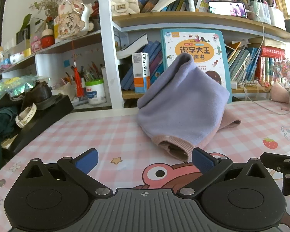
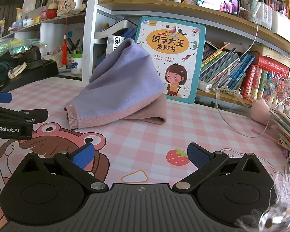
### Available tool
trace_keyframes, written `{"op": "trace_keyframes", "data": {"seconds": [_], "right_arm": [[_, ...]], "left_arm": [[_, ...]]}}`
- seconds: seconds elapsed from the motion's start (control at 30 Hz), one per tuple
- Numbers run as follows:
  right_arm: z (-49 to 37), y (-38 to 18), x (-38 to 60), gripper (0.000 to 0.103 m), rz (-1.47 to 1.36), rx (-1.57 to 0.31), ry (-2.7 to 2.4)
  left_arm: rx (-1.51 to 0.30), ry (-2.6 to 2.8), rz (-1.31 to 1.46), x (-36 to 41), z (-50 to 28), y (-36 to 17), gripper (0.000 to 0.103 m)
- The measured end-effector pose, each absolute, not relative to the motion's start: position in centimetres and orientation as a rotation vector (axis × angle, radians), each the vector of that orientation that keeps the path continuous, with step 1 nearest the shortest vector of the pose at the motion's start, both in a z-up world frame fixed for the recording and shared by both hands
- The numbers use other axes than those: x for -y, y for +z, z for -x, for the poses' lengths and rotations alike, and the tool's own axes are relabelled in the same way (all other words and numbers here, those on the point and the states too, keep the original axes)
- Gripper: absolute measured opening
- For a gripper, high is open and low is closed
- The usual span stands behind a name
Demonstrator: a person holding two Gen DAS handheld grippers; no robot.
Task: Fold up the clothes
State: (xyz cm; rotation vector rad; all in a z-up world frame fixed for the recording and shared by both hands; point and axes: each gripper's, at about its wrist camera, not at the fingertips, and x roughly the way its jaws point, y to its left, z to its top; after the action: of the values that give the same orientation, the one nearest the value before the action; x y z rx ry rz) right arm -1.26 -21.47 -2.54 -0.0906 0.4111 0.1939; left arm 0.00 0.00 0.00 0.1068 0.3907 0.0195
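Observation:
A lilac and pink knitted garment [image 1: 183,104] lies bunched in a heap on the pink checked tablecloth [image 1: 110,133], its upper part leaning up against a children's book [image 1: 195,46]. A pink ribbed cuff [image 1: 174,147] points toward my left gripper [image 1: 144,161], which stands open just short of it with nothing between its blue pads. In the right wrist view the same garment [image 2: 121,89] sits ahead and to the left. My right gripper [image 2: 140,155] is open over the cloth, well short of the garment. The left gripper's side [image 2: 11,121] shows at that view's left edge.
Bookshelves [image 1: 203,19] crammed with books run behind the table. A black box [image 1: 40,114] with a shoe and a watch stands at the left edge. A white cable [image 2: 233,119], a pink object [image 2: 260,110] and stacked books [image 2: 286,127] lie at the right.

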Motion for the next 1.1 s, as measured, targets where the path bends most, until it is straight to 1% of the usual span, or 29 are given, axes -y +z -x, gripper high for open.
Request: {"op": "trace_keyframes", "data": {"seconds": [1.1], "right_arm": [[1.8, -2.6, 22.0, 0.103, 0.055, -0.377, 0.217]], "left_arm": [[-0.393, -0.007, -0.167, 1.4, -0.2, -0.2, 0.103]]}}
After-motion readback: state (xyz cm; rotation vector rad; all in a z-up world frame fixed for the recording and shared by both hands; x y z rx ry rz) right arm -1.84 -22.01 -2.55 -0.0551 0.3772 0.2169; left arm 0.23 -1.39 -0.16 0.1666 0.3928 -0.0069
